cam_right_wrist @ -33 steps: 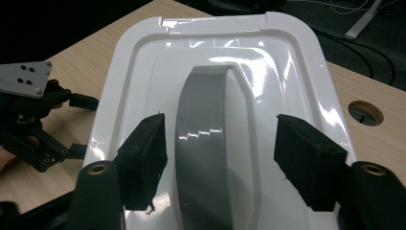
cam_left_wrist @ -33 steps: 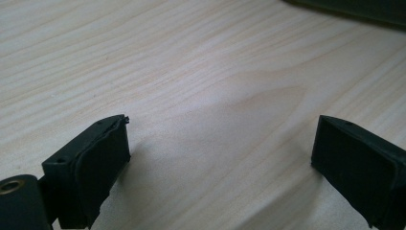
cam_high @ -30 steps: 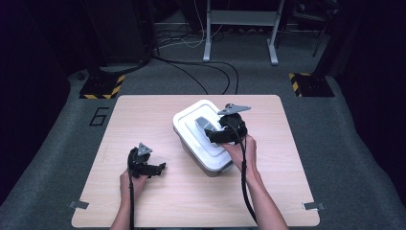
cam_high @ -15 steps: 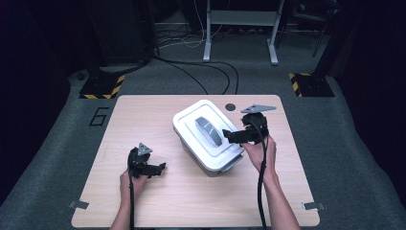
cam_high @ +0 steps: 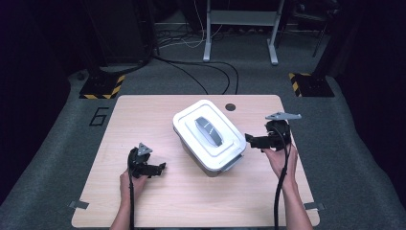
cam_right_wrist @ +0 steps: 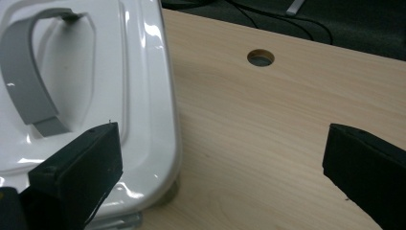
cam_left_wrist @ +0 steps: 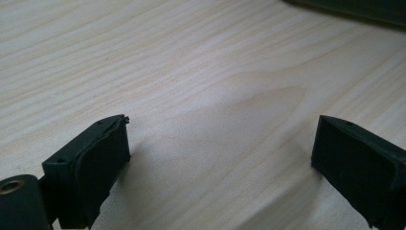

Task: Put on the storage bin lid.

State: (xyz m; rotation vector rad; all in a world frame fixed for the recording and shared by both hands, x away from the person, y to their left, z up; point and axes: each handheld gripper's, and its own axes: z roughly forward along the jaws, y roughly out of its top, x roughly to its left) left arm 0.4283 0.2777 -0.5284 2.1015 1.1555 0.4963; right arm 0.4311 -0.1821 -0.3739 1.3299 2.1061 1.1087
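Your white box [cam_high: 210, 136] sits near the middle of the bench [cam_high: 143, 120], turned at an angle to the bench edges, its lid on and the grey handle [cam_high: 208, 131] lying flat in the lid's recess.

Your right gripper [cam_high: 253, 140] is just beside the box's right-hand side, held level and pointing toward it. Its jaws have just been opening and now stand wide, with nothing pinched between them. In the right gripper view [cam_right_wrist: 220, 163] the lid's rounded corner [cam_right_wrist: 158, 120] lies past the left jaw, and most of the gap between the jaws looks onto bare wood. The other jaw is over the bench, well clear of the box. Whether the left jaw touches the lid you cannot tell from these views. The round cable hole [cam_right_wrist: 261, 58] in the bench shows ahead, beyond the box's corner.

Your left gripper [cam_high: 160, 167] is well apart from the box, toward the near left part of the bench, pointing right. In the left gripper view [cam_left_wrist: 220, 158] its jaws are spread wide over bare wood grain, holding nothing, and appear to hang close above the surface.

The box lies between your two grippers, much closer to the right one. Your right hand [cam_high: 280, 158] grips its tool from behind, forearm coming in from the near edge; your left hand [cam_high: 130, 179] does the same.
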